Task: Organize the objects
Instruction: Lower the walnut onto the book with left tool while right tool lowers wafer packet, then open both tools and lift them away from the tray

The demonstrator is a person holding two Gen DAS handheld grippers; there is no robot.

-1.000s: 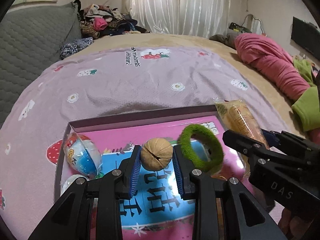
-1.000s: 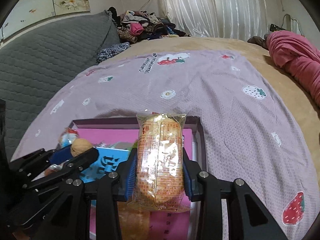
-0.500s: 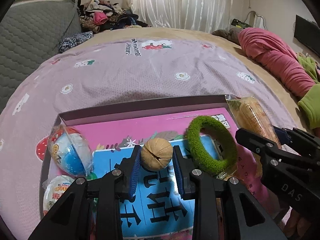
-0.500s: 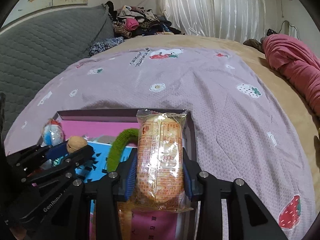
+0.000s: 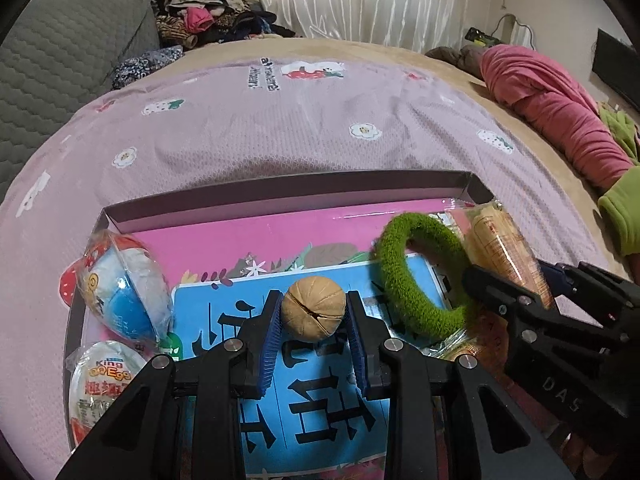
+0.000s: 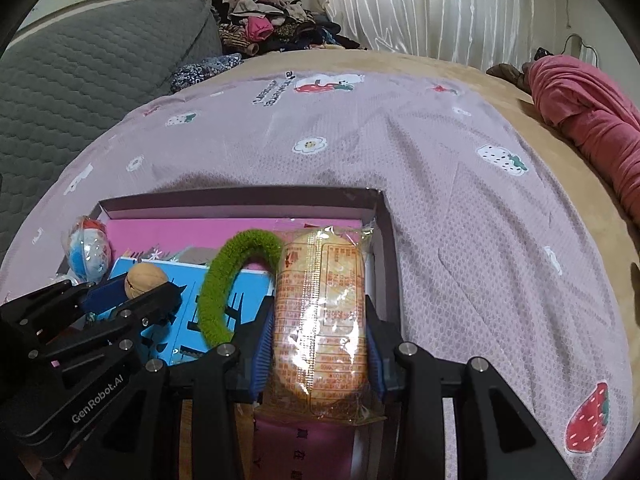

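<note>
Through the left wrist camera, I am tilting my left gripper point(image 5: 313, 316) downward over the shallow box point(image 5: 280, 196) lying on the lilac bedspread point(image 5: 320, 120). Its blue pads are pinching a walnut point(image 5: 313, 307) from both sides, and the nut is hanging above the blue printed card point(image 5: 312, 400) on the box floor. My own hand is staying out of sight behind the camera, and the lower end of the card is being cut off by the black finger frames. The walnut is showing tan and round, with a dark crack running across its shell. A fuzzy green ring point(image 5: 420, 276) is leaning just to the right, with two wrapped toy eggs point(image 5: 120, 280) resting along the left wall. My right gripper point(image 5: 516, 284) is reaching in from the right edge, clamping the snack.

Through the right wrist camera, I am angling my right gripper point(image 6: 319, 340) down at the box's right wall point(image 6: 388, 248). It is squeezing a clear-wrapped pastry packet point(image 6: 320, 320), held lengthwise, its far end lying over the box interior. The printing on the wrapper is too small to read, and the packet's near end is hiding what lies under it. The green ring point(image 6: 224, 280) is touching the packet's left side. My left gripper point(image 6: 132, 292) is showing at the left with the walnut point(image 6: 144, 280) in its tips.
</note>
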